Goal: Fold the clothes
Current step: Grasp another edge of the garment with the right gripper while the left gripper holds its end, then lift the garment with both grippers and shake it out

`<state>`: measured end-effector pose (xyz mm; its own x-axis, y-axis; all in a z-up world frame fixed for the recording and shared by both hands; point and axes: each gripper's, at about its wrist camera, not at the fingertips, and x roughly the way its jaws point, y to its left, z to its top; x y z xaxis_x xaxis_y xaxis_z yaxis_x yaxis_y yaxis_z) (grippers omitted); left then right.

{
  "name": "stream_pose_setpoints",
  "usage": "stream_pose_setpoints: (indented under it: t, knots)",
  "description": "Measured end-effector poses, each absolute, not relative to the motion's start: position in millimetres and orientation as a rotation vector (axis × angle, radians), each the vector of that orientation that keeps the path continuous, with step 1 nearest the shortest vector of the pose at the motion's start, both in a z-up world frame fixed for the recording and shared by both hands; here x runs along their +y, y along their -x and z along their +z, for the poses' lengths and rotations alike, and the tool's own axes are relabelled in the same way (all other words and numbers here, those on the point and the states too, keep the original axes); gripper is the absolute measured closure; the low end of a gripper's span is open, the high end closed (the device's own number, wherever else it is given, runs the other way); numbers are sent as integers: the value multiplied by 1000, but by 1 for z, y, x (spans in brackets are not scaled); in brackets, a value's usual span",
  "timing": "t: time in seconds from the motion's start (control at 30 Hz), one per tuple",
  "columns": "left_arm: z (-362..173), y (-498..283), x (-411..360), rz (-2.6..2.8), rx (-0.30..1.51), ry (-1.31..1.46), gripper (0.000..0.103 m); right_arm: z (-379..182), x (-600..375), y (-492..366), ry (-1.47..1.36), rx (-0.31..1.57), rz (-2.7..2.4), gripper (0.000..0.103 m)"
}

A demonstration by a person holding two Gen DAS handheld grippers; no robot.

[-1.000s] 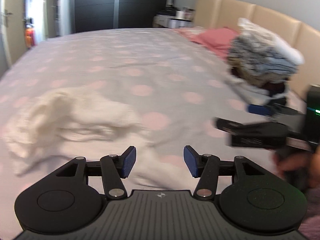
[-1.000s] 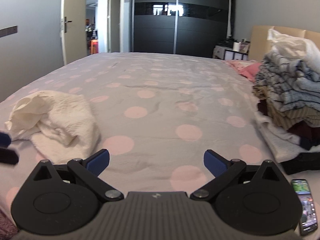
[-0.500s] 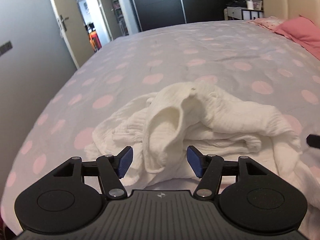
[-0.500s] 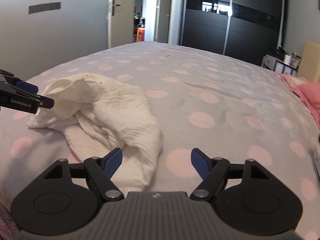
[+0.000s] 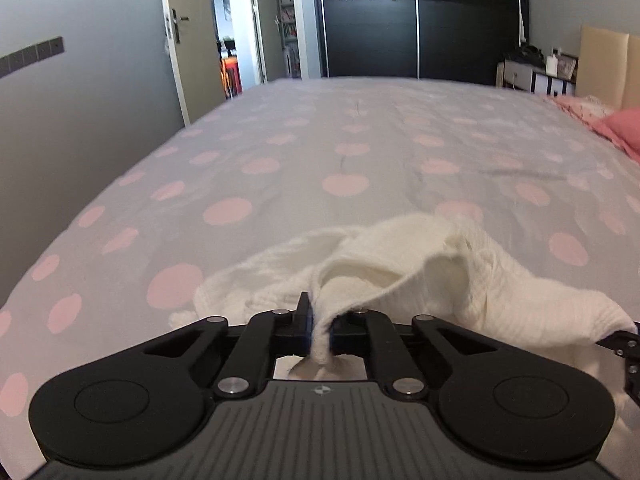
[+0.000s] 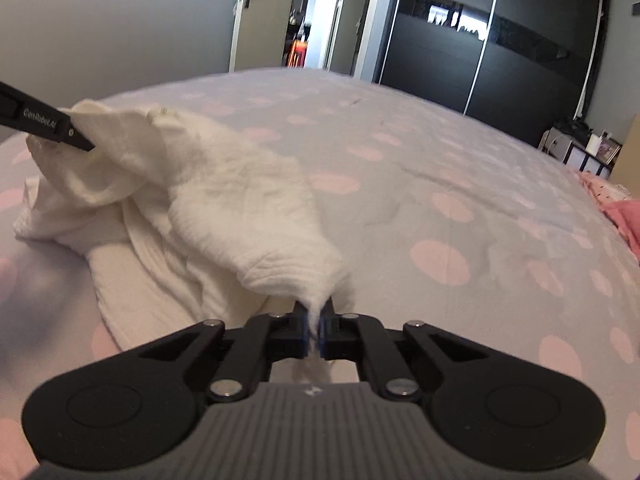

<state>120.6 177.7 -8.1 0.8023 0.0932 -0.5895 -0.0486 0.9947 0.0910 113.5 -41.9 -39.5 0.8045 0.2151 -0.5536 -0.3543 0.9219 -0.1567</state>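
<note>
A crumpled white cloth garment [image 5: 420, 276] lies on the grey bed cover with pink dots [image 5: 344, 152]. My left gripper [image 5: 320, 326] is shut on one edge of the garment, with fabric bunched between its pads. My right gripper [image 6: 316, 326] is shut on another edge of the same garment [image 6: 224, 192]. The garment is lifted and stretched a little between the two grippers, and the rest sags onto the bed. The left gripper's finger [image 6: 44, 126] shows at the left of the right wrist view, gripping the far end of the cloth.
The bed cover [image 6: 420, 184] stretches ahead. A pink pillow [image 5: 624, 128] lies at the right by the beige headboard [image 5: 608, 64]. A dark wardrobe [image 5: 400, 20], an open doorway [image 5: 236, 52] and a bedside shelf [image 5: 536, 74] stand beyond the bed.
Both grippers were open half a second ago and have closed on the white garment. Both have moved in low to the cloth, and its edges are now raised off the bed.
</note>
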Motion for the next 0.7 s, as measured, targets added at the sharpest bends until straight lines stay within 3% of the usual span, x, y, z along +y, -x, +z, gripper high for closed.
stream_pose_setpoints:
  t: [0.7]
  knots:
    - [201,29,89,-192,82,-156,100,167,-198,32,186,126,55,99]
